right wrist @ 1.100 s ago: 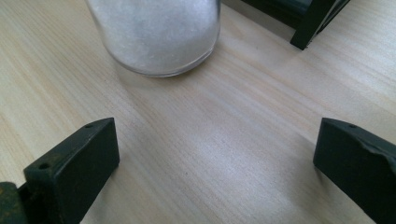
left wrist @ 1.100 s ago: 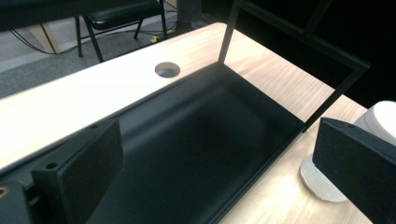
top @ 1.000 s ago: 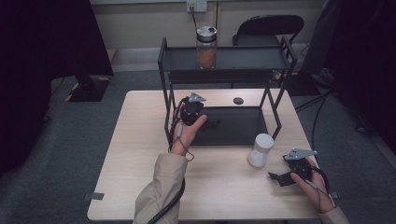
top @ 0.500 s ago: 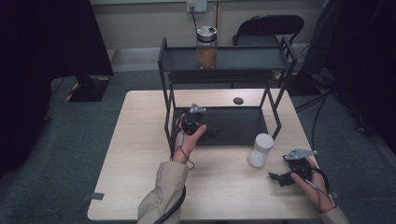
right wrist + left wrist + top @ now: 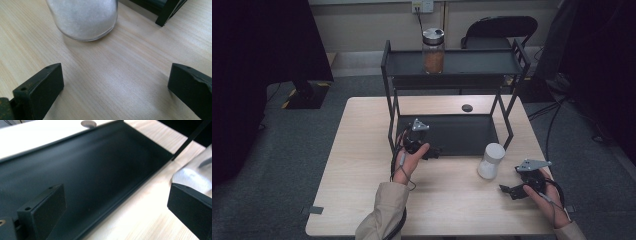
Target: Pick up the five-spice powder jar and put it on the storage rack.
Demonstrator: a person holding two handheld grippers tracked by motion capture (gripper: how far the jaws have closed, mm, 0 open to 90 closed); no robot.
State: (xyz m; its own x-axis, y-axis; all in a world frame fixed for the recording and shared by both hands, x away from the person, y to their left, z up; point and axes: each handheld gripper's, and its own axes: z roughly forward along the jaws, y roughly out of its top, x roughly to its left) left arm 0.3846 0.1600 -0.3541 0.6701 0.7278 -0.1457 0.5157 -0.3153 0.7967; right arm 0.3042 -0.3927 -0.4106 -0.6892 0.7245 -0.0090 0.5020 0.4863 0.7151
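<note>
Left gripper (image 5: 434, 151) at front-left corner of black two-tier rack (image 5: 452, 135), jaws spread and empty, aimed along lower shelf toward white jar. White jar (image 5: 490, 160) upright on wooden table (image 5: 362, 165), just in front of rack's front-right leg, left of right gripper. Filled with white powder or granules in right gripper view (image 5: 82, 17), so judged moderately heavy; rigid, smooth rounded wall, likely slippery, breakable if glass. Best taken across straight lower body, not sloped shoulder or cap. Right gripper (image 5: 507, 190) near jar, apart from it, jaws spread wide and empty, low over table. In the way: rack's front-right leg (image 5: 508, 131) just behind jar, lower shelf lip close by. Farther back from rack front: small dark disc (image 5: 467, 107) on table, amber-filled jar with metal lid (image 5: 433, 50) on top shelf.
</note>
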